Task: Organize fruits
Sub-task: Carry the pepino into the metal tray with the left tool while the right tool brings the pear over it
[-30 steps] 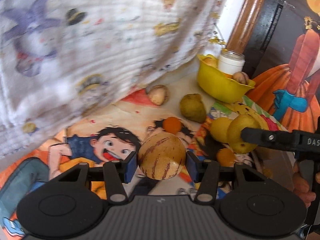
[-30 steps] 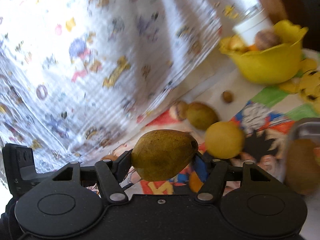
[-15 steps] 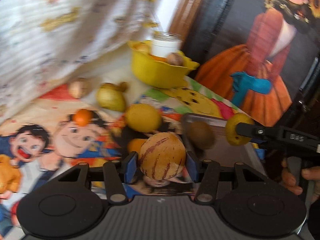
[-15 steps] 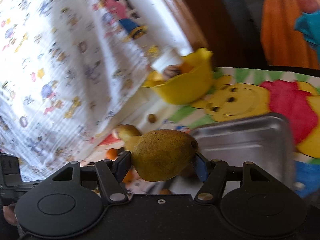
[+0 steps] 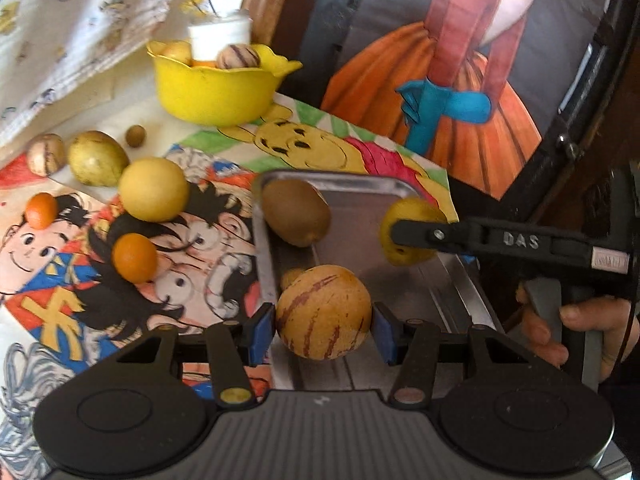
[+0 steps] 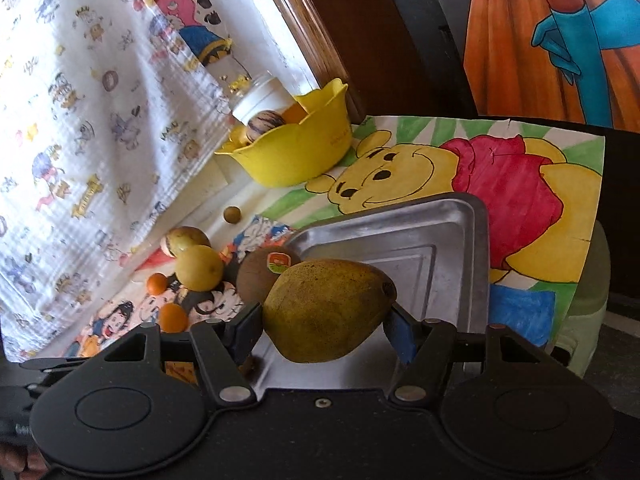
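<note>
Both grippers are loaded and over the metal tray [image 5: 362, 188]. Left gripper [image 5: 323, 334] is clamped on a striped melon [image 5: 323, 312], held above the near end of the tray, not set down as far as I can tell. Right gripper [image 6: 326, 320] is clamped on a greenish pear [image 6: 328, 310], also held above the tray; in the left view it hangs over the tray's right side.

Done so far, judging by layout: one kiwi [image 5: 296, 218] lies in the tray at its far-left corner, sticker visible in the right view. A small brownish thing sits in the tray just behind the melon, too hidden to name.

Left to do: the two held fruits look like the next drop-offs. On the cartoon mat [image 5: 192, 248], left of the tray, these are loose: a round yellow fruit [image 5: 154, 189], two small oranges [image 5: 134, 258] and [image 5: 41, 210], a second green pear [image 5: 97, 158], a small striped fruit [image 5: 45, 155], a tiny brown ball [image 5: 135, 135].

The yellow bowl [image 5: 216, 96] at the back holds more fruit and a white jar [image 5: 220, 38]. Can't tell if that counts as sorted.

Estimate: early stage, most fruit outside the tray.
</note>
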